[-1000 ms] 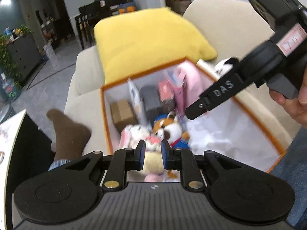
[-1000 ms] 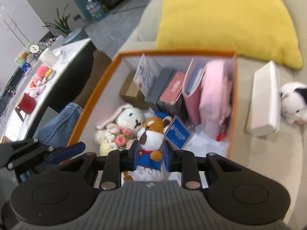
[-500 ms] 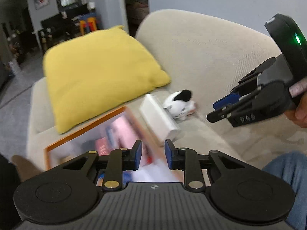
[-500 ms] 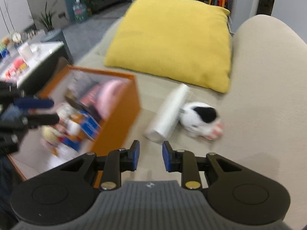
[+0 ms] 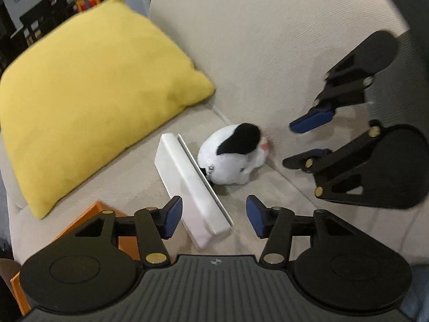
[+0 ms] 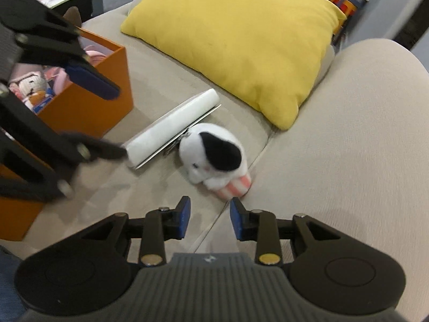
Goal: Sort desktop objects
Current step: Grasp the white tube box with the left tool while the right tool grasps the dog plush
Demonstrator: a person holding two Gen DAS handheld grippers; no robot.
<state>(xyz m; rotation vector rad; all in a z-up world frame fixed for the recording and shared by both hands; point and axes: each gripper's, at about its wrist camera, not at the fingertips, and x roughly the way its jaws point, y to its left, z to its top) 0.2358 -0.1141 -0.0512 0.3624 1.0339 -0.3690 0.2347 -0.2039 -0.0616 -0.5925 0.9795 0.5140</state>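
Note:
A white long box lies on the beige sofa seat, with a white-and-black plush toy touching its right side. My left gripper is open, its fingers either side of the box's near end, above it. My right gripper is open and empty, just short of the plush toy. The right gripper also shows in the left wrist view, to the right of the plush. The box also shows in the right wrist view.
An orange storage box holding plush toys and books stands left of the white box; its corner shows in the left wrist view. A yellow cushion lies behind. The sofa backrest rises at the right.
Both grippers swung away from the orange box and moved toward the white box and plush toy. Both have opened wider. The right gripper no longer holds the fox plush.

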